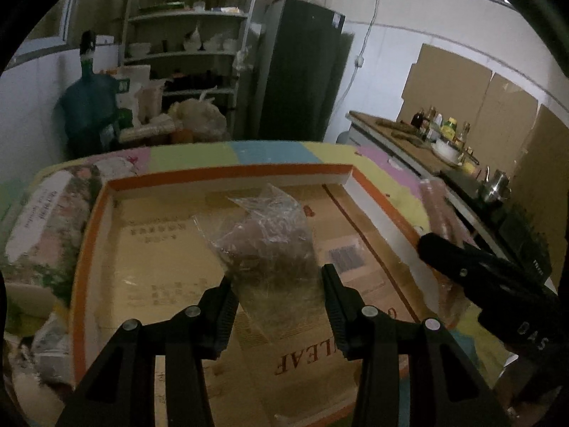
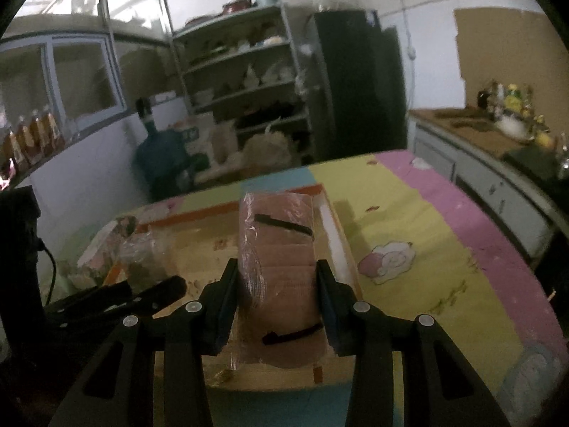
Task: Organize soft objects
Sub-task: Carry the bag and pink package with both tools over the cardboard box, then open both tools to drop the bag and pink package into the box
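Note:
My left gripper (image 1: 279,281) is shut on a clear plastic bag with soft pinkish contents (image 1: 265,235), held over the shallow cardboard box with an orange rim (image 1: 89,235). My right gripper (image 2: 277,277) is shut on a plastic-wrapped pink soft pack with black strips (image 2: 281,249), held above the box's right side (image 2: 341,245). The right gripper also shows at the right edge of the left wrist view (image 1: 473,274). The left gripper's fingers (image 2: 142,295) show low left in the right wrist view, with the clear bag (image 2: 145,252).
A floral-printed soft package (image 1: 46,220) lies left of the box on the pastel patchwork cloth (image 2: 426,235). Behind stand a metal shelf (image 1: 188,46), a dark fridge (image 1: 302,71) and a blue water jug (image 1: 89,106). A counter with bottles (image 1: 437,135) runs along the right.

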